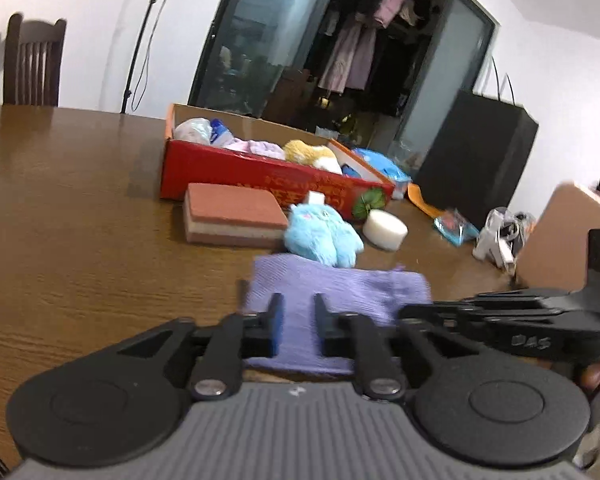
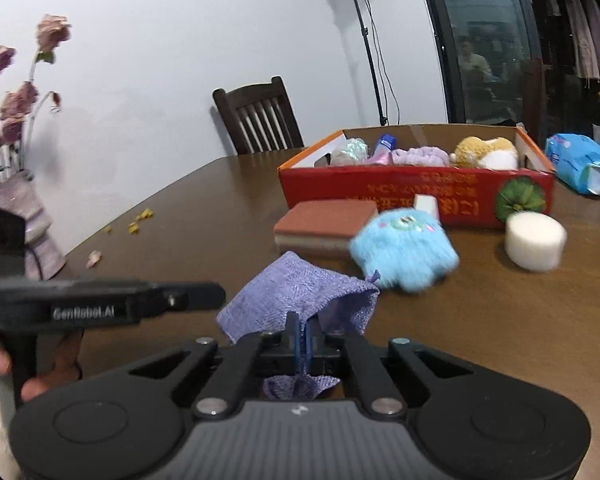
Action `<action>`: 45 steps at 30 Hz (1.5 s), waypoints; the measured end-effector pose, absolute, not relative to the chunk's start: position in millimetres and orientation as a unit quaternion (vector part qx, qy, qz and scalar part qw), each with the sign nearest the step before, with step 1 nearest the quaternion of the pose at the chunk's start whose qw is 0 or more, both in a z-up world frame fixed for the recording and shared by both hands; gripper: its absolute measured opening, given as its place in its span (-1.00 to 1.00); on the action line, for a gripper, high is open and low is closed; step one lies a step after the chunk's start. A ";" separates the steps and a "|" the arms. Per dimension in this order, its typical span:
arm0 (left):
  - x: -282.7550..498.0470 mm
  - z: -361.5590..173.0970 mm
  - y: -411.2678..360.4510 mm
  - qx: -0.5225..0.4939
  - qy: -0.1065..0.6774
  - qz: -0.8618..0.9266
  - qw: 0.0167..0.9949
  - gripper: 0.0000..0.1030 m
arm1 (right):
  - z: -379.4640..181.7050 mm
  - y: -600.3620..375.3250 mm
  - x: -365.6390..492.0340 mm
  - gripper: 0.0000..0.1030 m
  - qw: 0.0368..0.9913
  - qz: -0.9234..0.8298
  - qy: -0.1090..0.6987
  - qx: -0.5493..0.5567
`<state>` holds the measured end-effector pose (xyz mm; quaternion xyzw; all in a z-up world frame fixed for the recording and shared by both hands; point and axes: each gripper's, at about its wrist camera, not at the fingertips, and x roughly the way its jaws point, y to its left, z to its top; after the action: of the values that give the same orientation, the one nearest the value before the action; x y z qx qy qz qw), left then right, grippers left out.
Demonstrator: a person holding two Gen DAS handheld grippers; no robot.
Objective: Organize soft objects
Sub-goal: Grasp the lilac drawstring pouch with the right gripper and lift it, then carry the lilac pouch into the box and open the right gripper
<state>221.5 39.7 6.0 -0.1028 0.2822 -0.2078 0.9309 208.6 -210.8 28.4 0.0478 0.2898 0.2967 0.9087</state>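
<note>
A: What does your right gripper (image 2: 302, 334) do at this moment?

B: Its fingers are pressed together on the near edge of the purple cloth (image 2: 296, 300). A small piece of the cloth also shows behind the pads, toward your hand.

A: And your left gripper (image 1: 296, 316)?

B: Its fingers stand apart, and the purple cloth passes between them. The pads do not press on it, as far as the left wrist view shows.

A: Where does the cloth lie?

B: At the near side of the wooden table (image 1: 80, 220), in front of both grippers. Just behind it sits the blue plush toy (image 2: 406, 254). The toy touches the brown sponge block (image 2: 324, 226) on its left.

A: And the container?

B: The red cardboard box (image 2: 416, 196) stands further back, toward the far edge of the table. Inside it you see a yellow plush toy (image 2: 486, 152), a lilac fabric piece (image 2: 420, 156) and some other items that I cannot identify. The white round sponge (image 2: 535, 240) stands in front of the box's right end, apart from the blue plush toy.
</note>
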 end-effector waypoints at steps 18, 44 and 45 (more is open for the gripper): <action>229.5 -14.8 -10.5 -0.083 0.327 -0.261 0.904 -0.78 | 6.6 -271.2 197.9 -0.95 0.920 0.230 0.305 0.090; 466.4 33.9 32.2 -0.027 0.333 -0.161 0.929 -0.77 | 81.8 -200.0 467.9 -0.95 0.912 0.292 0.277 0.079; 471.5 29.5 34.6 -0.025 0.340 -0.151 0.928 -0.76 | 73.7 -191.6 480.1 -0.95 0.902 0.302 0.300 0.078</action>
<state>471.5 34.6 29.5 -0.0253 0.3402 -0.1507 0.9279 480.1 -191.6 73.7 0.0783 0.2996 0.3018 0.9017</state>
